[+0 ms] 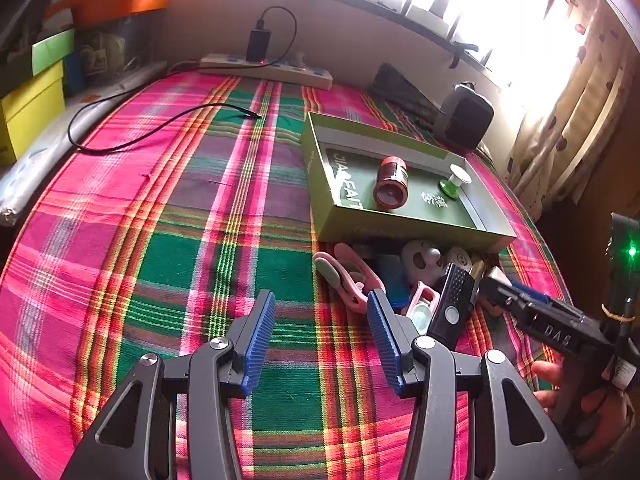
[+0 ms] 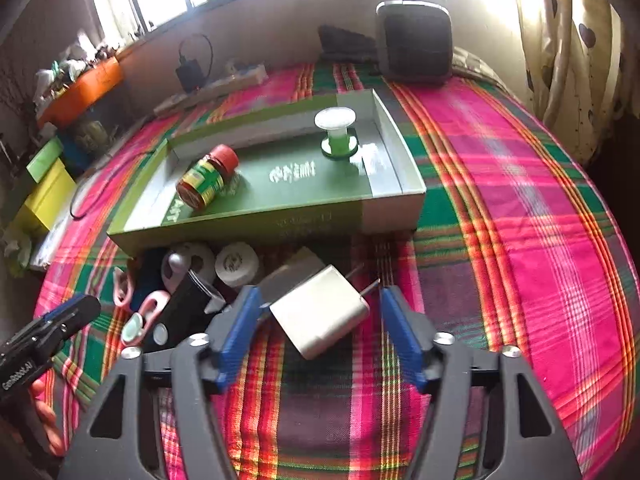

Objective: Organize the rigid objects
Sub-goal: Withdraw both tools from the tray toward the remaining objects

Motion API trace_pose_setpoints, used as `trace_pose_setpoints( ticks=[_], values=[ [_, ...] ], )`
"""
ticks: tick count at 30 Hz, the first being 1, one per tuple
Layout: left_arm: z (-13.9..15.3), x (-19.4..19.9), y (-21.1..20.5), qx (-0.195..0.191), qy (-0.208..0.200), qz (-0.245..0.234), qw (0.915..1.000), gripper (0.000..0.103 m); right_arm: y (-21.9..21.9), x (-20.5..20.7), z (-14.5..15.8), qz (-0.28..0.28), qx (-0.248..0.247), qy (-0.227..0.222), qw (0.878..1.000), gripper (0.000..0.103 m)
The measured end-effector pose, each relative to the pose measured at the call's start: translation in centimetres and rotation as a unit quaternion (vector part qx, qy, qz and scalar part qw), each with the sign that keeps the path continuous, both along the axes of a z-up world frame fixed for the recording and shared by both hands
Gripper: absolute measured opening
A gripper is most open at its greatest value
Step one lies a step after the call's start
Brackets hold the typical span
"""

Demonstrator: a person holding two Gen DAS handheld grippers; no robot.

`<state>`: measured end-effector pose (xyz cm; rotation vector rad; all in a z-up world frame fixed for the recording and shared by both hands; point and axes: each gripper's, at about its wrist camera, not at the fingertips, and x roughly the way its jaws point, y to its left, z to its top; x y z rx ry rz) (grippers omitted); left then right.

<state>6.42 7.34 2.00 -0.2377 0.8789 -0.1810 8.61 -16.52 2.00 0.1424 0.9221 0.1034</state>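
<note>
white charger (image 2: 320, 316) between open right gripper (image 2: 320, 320) fingers, untouched

Left wrist view: sits low over the plaid bedcover (image 1: 168, 216), near its front edge, looking forward along its own fingers toward the back wall and window. Green tray box (image 1: 400, 224) lies right of centre, mid-distance.

Right wrist view: low as well, facing the same wall, closer to the green tray box (image 2: 248, 224), which fills the centre.

Shared: tray box, the clutter of small items (image 1: 404, 276) at its near side (image 2: 200, 276), power strip (image 1: 268, 68), window. Each view catches the other gripper at its edge.
</note>
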Motion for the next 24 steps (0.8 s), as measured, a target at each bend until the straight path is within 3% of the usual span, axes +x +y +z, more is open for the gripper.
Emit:
trace_pose_setpoints(
  ticks=[13,24],
  values=[
    [0.0,0.6,-1.4,0.006,0.005,-0.011,0.9999,0.048,-1.1,-0.3,-0.2,-0.021,-0.001,0.001,1.0,0.065],
    [-0.1,1.8,-2.7,0.015,0.02,-0.01,0.9996,0.048,-2.5,-1.1,-0.3,-0.024,-0.062,-0.006,0.998,0.065]
  ],
)
